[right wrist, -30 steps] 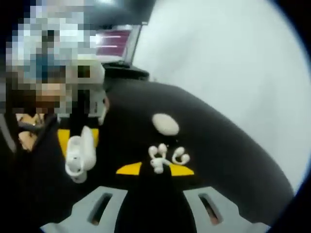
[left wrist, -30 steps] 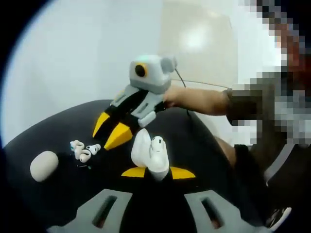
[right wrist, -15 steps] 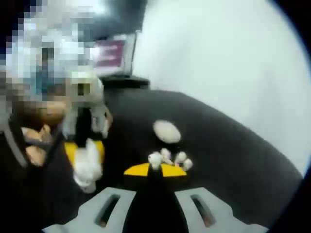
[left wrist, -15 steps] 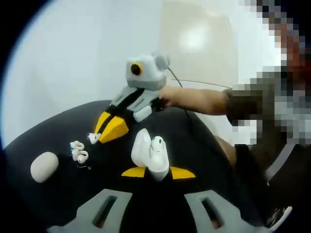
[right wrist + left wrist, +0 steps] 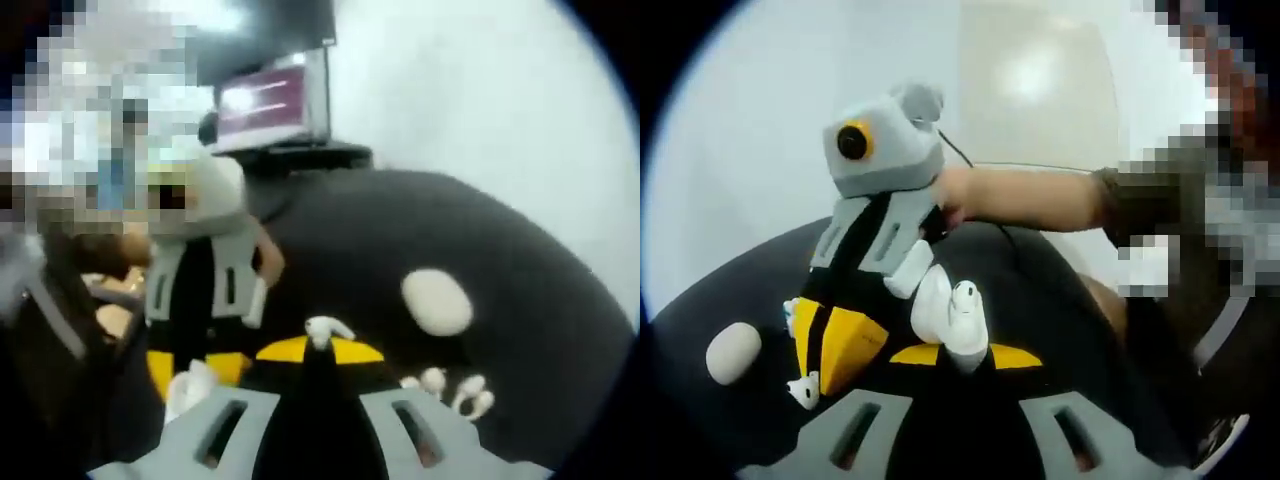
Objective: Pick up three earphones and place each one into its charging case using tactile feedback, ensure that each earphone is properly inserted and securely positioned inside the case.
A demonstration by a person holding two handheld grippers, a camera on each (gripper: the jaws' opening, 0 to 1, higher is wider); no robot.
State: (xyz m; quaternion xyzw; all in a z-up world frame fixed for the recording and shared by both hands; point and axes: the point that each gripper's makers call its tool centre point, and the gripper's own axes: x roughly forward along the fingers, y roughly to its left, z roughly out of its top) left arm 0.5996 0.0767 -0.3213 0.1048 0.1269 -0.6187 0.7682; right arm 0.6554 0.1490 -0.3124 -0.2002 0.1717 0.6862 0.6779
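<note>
In the left gripper view, the left gripper [image 5: 963, 355] has its jaws closed on an open white charging case [image 5: 948, 318] held upright. Just left of it, the right gripper [image 5: 805, 385] pinches a white earphone [image 5: 803, 391] at its yellow tips. Beyond, a closed white case [image 5: 733, 351] lies on the black bench [image 5: 1060, 300].

The right gripper view shows that earphone [image 5: 326, 329] clamped close up, and, unlike the other view, two loose earphones [image 5: 455, 389] on the bench near the closed case, with a lit monitor [image 5: 272, 97] behind.
</note>
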